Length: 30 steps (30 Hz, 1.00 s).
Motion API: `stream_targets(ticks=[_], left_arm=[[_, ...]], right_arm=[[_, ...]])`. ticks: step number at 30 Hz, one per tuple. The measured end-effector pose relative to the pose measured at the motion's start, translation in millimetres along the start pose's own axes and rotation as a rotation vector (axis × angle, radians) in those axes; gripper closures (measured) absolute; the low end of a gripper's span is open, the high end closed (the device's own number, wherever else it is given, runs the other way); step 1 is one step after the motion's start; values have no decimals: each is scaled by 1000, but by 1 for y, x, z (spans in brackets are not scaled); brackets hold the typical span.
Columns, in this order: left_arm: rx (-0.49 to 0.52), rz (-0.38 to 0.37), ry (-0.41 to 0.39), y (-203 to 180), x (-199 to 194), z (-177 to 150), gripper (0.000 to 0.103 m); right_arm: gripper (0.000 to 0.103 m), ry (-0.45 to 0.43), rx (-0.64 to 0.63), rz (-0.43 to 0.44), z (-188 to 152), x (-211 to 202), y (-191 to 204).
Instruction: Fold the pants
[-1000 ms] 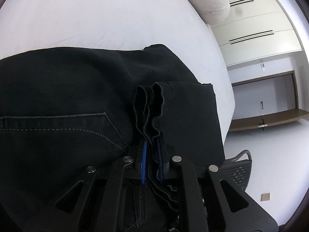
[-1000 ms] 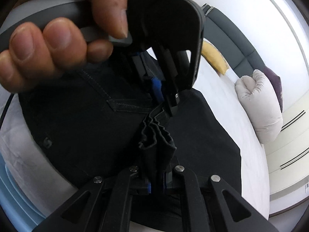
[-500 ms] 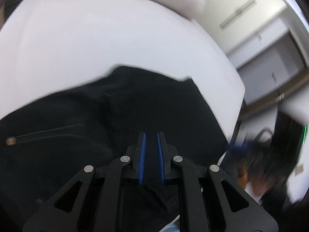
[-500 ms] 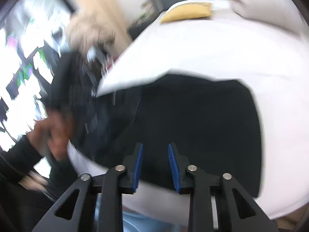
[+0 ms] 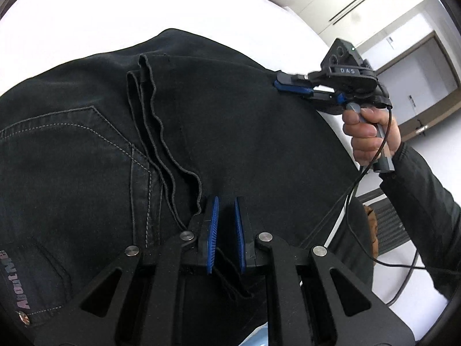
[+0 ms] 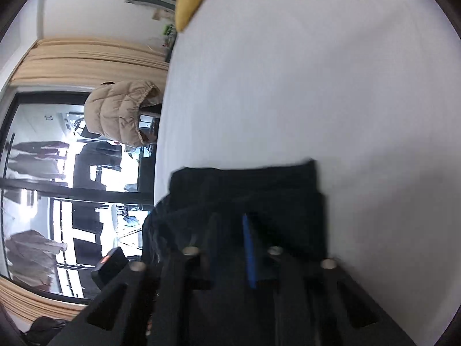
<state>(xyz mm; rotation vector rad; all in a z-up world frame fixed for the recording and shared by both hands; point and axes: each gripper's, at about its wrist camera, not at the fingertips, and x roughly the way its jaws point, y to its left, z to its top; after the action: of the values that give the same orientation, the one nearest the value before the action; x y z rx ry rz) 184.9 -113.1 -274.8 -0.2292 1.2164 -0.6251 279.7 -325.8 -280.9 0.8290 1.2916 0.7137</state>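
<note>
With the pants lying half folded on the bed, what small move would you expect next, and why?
Probably the right gripper pinches the far edge of the black pants to start the next fold. It sits at that edge on the white bed with its jaws closing, though the blur hides whether cloth is between them. The left gripper hovers over the loose leg hems, nearly shut and holding nothing.
</note>
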Motion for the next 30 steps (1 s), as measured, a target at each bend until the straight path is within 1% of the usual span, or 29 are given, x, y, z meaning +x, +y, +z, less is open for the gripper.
stream_targets(ticks=[1, 2, 5, 8, 9, 10, 13, 16, 18, 19, 20, 22, 23, 24, 25, 26, 27, 28, 29, 30], left_arm=[[0, -1, -2, -2, 2, 2, 92], [-3, -5, -4, -4, 2, 4, 92], [-18, -23, -8, 6, 2, 1, 92], [-15, -22, -9, 6, -1, 0, 92], [-13, -22, -12, 16, -7, -2, 92], [-11, -22, -14, 26, -13, -3, 92], [-3, -26, -28, 29, -15, -10, 92], [15, -35, -53, 27, -17, -17, 92], [23, -47, -78, 29, -19, -23, 92], [24, -55, -94, 30, -21, -25, 92], [22, -58, -102, 29, -23, -29, 92], [1, -46, -112, 28, -37, -33, 92], [-6, -35, -122, 30, -51, -33, 92], [-1, -16, -143, 29, -66, -37, 92], [6, -6, -168, 29, -82, -40, 92], [5, -1, -205, 30, -100, -48, 92], [-15, -6, -252, 35, -122, -58, 92], [-49, -10, -292, 43, -141, -69, 91], [-88, 0, -320, 52, -156, -78, 87], [-140, 15, -349, 64, -174, -89, 84]], right_arm=[[92, 1, 12, 24, 16, -9, -12], [92, 0, 16, 47, 11, -15, -16], [92, 21, 8, 80, -11, -25, -20], [91, 60, -15, 78, -40, -34, -19], [90, 75, -24, 81, -51, -37, -17], [90, 84, -29, 77, -59, -41, -18], [89, 97, -30, 60, -87, -45, -13], [90, 57, -3, 49, -104, -56, -20], [92, 32, -5, 24, -107, -55, -17], [96, 20, -11, -2, -108, -52, -16], [103, 13, -14, -21, -108, -51, -15], [103, 2, 4, -52, -107, -49, -16], [103, -1, 9, -61, -106, -50, -15], [103, -6, -1, -91, -106, -51, -11], [90, -20, -28, -127, -106, -53, -2], [60, -49, -58, -150, -108, -56, 11], [44, -93, -65, -137, -112, -62, 18], [22, -151, -58, -97, -115, -66, 26], [18, -212, -50, -49, -119, -68, 35], [18, -255, -56, -2, -122, -65, 44]])
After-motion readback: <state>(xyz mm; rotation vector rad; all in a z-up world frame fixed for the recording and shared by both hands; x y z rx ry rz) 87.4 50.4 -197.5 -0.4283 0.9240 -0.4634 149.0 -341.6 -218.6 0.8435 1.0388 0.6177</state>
